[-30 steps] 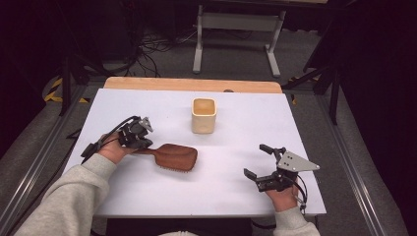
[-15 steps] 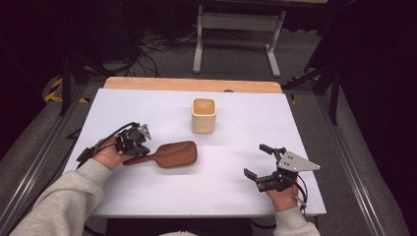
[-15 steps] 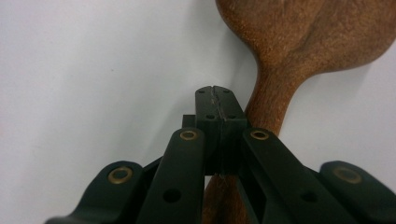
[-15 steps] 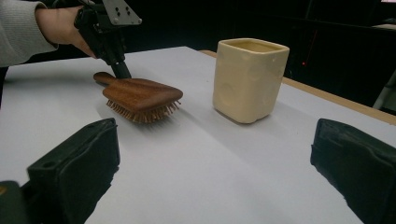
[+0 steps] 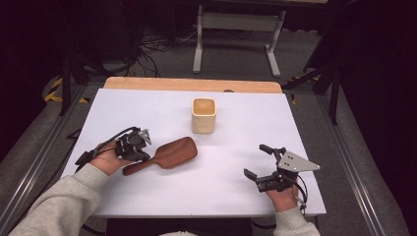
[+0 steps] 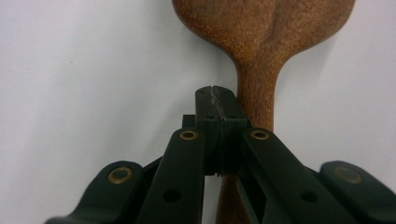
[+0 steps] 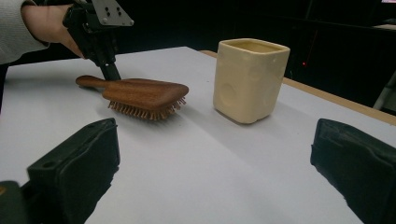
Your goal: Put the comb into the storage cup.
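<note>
A brown wooden hairbrush (image 5: 174, 151) lies bristles down on the white table (image 5: 147, 108), its handle pointing toward the near left. My left gripper (image 5: 140, 156) is shut with nothing between its jaws. Its closed tips (image 6: 217, 95) rest right beside the hairbrush (image 6: 261, 28) at the handle's neck. From the right gripper view, the left gripper (image 7: 111, 72) stands over the handle of the hairbrush (image 7: 144, 95). My right gripper (image 5: 256, 161) sits near the table's front right, open and empty (image 7: 219, 158), facing the brush and cup.
A cream square cup (image 5: 203, 115) stands upright behind the brush, also visible in the right gripper view (image 7: 250, 79). A wooden strip (image 5: 192, 84) runs along the table's far edge. A metal stand (image 5: 236, 29) and cables are on the floor beyond.
My left gripper has shifted slightly left and nearer. The hairbrush has turned: its handle end swung toward the table's front edge. The right gripper has not moved.
</note>
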A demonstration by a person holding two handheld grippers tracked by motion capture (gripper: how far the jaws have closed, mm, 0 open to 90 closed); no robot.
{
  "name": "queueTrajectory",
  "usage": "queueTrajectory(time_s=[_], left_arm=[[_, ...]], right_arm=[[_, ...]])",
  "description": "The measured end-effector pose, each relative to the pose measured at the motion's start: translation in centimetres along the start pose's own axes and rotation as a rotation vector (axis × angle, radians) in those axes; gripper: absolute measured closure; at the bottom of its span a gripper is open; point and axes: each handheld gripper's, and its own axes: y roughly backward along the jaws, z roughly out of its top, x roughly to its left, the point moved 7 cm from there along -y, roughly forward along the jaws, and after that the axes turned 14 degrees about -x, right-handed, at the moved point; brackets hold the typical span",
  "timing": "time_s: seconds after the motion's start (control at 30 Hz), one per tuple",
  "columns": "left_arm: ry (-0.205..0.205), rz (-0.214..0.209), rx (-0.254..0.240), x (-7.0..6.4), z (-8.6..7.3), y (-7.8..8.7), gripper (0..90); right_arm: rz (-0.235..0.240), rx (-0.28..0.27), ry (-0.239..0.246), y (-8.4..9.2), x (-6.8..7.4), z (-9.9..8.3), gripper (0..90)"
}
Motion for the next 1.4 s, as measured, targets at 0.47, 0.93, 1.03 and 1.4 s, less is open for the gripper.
queueTrajectory(time_s=[0.47, 0.93, 1.03, 1.4], left_arm=[[0.038, -0.016, -0.020, -0.9, -0.9, 0.3, 90.0], [0.127, 0.046, -0.108, -0.5, -0.3, 2.0, 67.6], [0.140, 0.045, -0.144, -0.7, 0.0, 2.2, 43.3], [0.145, 0.052, -0.265, -1.9, 1.3, 3.1, 0.1]], right_arm=[[0.003, 0.003, -0.001, -0.1, 0.0, -0.1, 2.0], [0.004, -0.001, -0.005, -0.1, 0.1, 0.0, 1.9], [0.004, 0.001, -0.004, -0.1, 0.1, -0.1, 1.9], [0.005, -0.002, -0.008, -0.1, 0.1, 0.0, 1.8]])
